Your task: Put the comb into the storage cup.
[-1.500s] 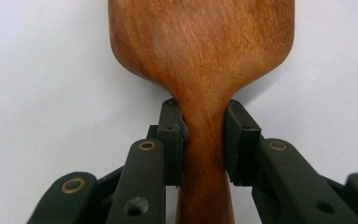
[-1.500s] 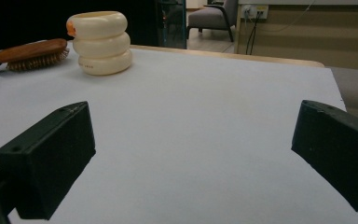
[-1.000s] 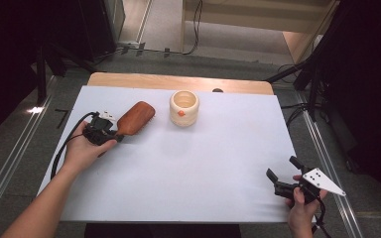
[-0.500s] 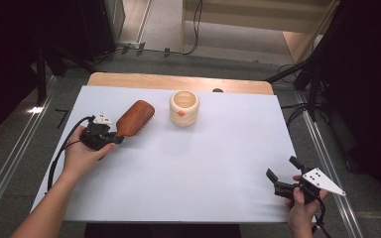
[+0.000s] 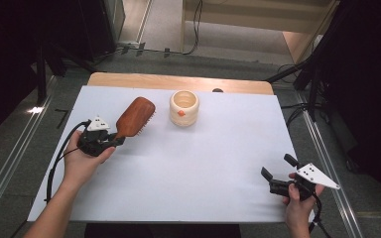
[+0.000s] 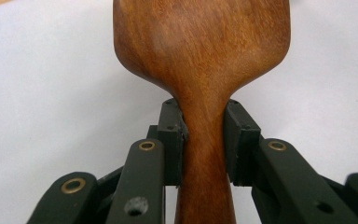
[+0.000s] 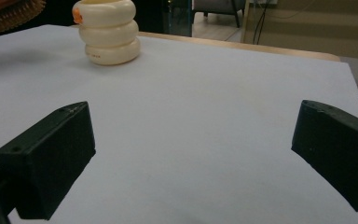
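On the left side of the white table (image 5: 188,168), the left gripper (image 5: 114,140) was clamped on the neck of a wooden hairbrush (image 5: 135,117), just below the point where the handle widened into the head. Seen from the left gripper view, both pads pressed against the sides of the hairbrush (image 6: 200,60), one on each side, with no gap. The brush head pointed away from the person toward the far edge, tilted so that its bristles showed along the right-hand rim. A cream ribbed cup (image 5: 184,107) with a small orange mark stood upright near the brush head, apart from it, close to the far edge of the table. At the near right corner the right gripper (image 5: 276,172) was held low over the table with its jaws spread wide and nothing between them. The right gripper view showed bare white surface between the two pads, with the cup (image 7: 107,32) well beyond them.
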Available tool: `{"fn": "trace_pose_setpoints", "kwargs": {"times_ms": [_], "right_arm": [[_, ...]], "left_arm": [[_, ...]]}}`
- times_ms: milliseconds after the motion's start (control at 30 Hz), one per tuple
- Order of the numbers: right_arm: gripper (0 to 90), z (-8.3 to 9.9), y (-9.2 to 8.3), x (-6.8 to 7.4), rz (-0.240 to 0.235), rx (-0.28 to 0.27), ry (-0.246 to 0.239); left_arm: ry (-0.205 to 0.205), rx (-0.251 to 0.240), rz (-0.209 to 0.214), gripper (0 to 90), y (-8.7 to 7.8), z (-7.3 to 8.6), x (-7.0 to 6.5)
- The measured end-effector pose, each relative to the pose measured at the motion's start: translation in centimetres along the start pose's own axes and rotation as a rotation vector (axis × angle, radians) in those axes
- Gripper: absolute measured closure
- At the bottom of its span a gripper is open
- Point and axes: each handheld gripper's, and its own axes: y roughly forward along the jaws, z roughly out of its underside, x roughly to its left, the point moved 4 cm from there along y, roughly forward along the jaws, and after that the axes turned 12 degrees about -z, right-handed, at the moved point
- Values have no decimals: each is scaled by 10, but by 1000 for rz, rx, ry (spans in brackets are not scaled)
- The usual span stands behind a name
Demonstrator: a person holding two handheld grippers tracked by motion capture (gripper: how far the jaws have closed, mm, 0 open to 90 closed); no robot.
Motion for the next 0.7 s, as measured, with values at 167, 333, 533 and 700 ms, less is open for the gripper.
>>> {"fn": "trace_pose_setpoints", "kwargs": {"times_ms": [167,333,533,700], "right_arm": [[0,-12,5,9,-13,6,-10],[0,-33,14,25,-50,4,-26],[0,-55,34,43,-99,-1,-34],[0,-71,53,55,-138,-4,-32]], "left_arm": [[-4,-28,5,725,-5,-2,-5],[-7,-58,13,726,-9,-4,-11],[-13,-88,28,725,-15,-7,-19],[-30,-123,35,725,-19,-9,-23]]}}
